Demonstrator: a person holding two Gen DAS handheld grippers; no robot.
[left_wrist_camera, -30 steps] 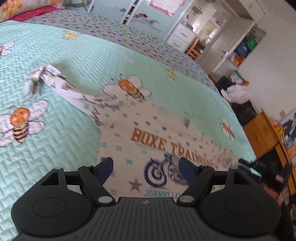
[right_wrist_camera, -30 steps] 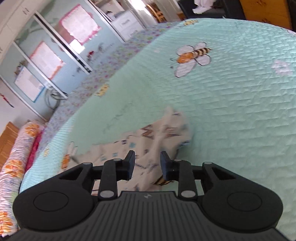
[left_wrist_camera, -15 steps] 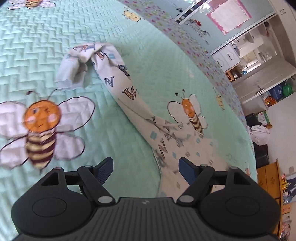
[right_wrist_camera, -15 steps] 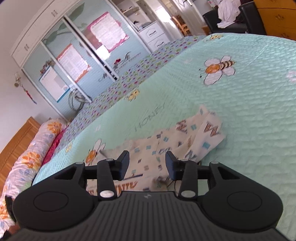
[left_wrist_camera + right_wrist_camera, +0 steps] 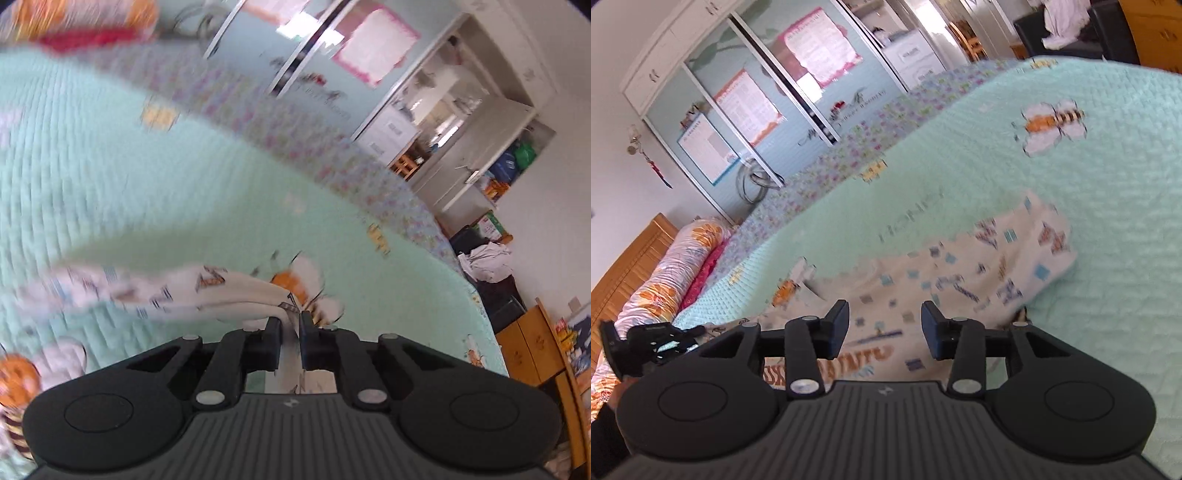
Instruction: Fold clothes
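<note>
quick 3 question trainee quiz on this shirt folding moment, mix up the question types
1. True or false: the left tongs have a strip of the printed shirt between their tips.
2. Multiple choice: the right tongs are A) clamped on the shirt, B) open above the shirt with nothing between the tips, C) holding a pillow.
3. Fill in: the shirt lies on a mint green quilt decorated with cartoon ____.

Key
1. True; the left tongs are closing on the cloth.
2. B
3. bees, such as the bee beyond the shirt.
</note>
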